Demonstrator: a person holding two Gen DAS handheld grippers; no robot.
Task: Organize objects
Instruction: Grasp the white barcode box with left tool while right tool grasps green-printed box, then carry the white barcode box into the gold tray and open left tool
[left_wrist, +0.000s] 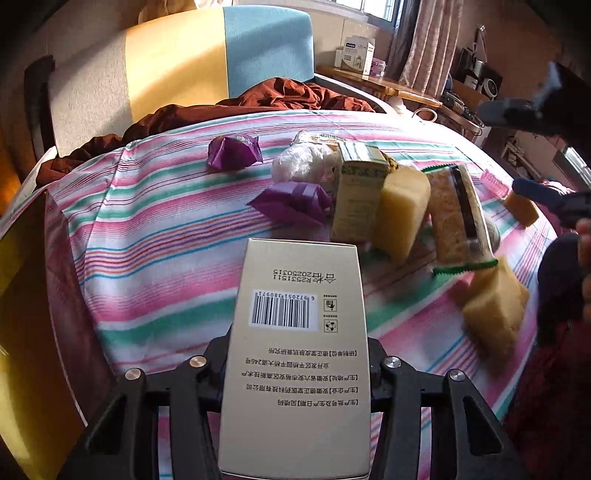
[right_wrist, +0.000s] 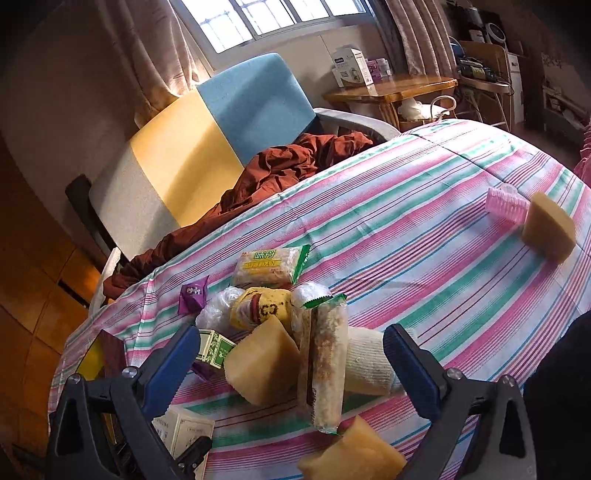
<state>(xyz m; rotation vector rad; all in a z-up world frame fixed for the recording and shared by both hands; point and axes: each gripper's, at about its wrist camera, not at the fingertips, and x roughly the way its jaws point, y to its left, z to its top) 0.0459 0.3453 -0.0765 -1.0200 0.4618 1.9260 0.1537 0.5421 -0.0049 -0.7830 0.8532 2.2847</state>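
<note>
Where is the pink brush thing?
The pink brush lies far out on the striped cloth, at the right of the right wrist view. It touches a lone yellow sponge, away from the snack pile.

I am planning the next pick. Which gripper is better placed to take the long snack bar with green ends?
Probably the right gripper: it is open and the snack bar lies between its fingers. The left gripper is already shut on a gold box.

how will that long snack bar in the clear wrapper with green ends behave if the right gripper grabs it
The snack bar probably lifts stiff and light, being long and thin. Its glossy wrapper may slip. Leaning on a sponge, it would likely topple if nudged.
</note>
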